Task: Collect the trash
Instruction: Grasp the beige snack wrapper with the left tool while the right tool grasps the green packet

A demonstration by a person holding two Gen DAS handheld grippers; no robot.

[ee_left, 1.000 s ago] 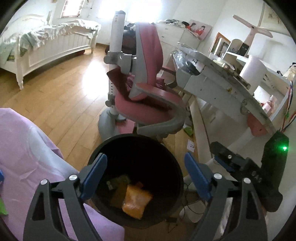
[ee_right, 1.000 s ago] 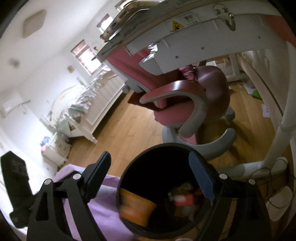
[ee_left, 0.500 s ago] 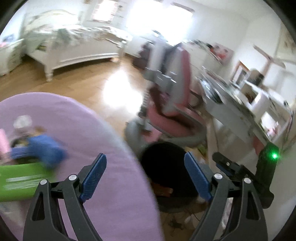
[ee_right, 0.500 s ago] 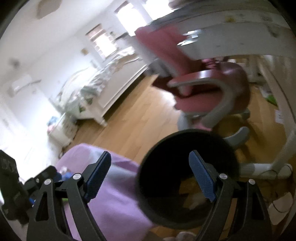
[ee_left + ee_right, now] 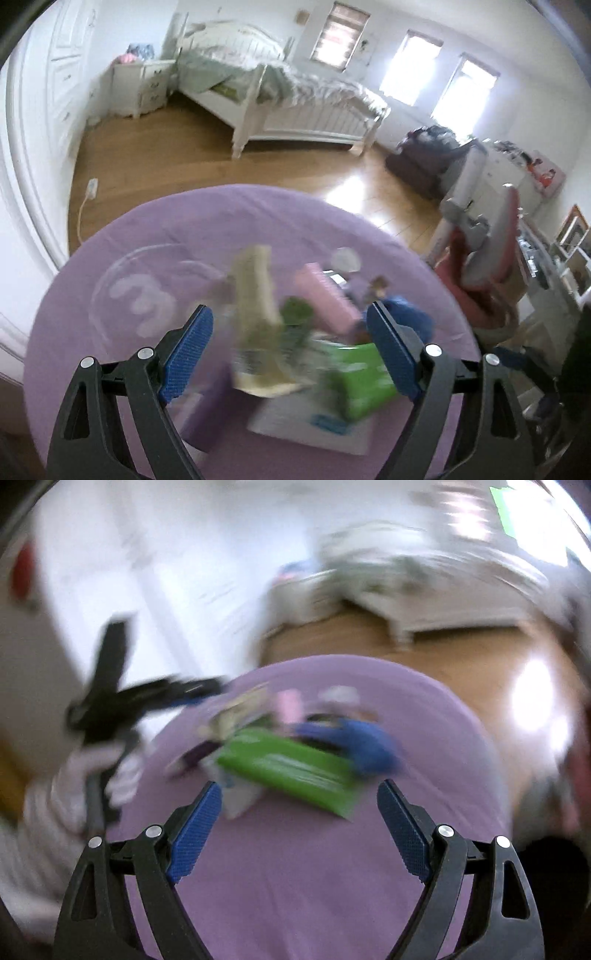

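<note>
Hovering above a round bench point(image 5: 110, 229) draped in purple cloth, the left gripper point(image 5: 290, 352) has its blue-padded fingers point(image 5: 186, 352) spread wide, with nothing between them. The trash lies clustered on the cloth just ahead: a green packet point(image 5: 364, 380), a pale yellowish wrapper point(image 5: 256, 317), a pink box point(image 5: 325, 301), a blue crumpled piece point(image 5: 406, 317) and a flat white sheet point(image 5: 306, 424), all smeared by motion blur. The right gripper point(image 5: 299, 830) is also over the cloth, its fingers point(image 5: 194, 832) spread apart and empty. In the right wrist view, the green packet lies just beyond the fingertips, with the blue piece beside it on the right. The left gripper appears at that view's left edge as a dark blurred shape held by a white-gloved hand point(image 5: 92, 771). A white bed point(image 5: 295, 107) stands on the wooden floor point(image 5: 166, 155) beyond.
</note>
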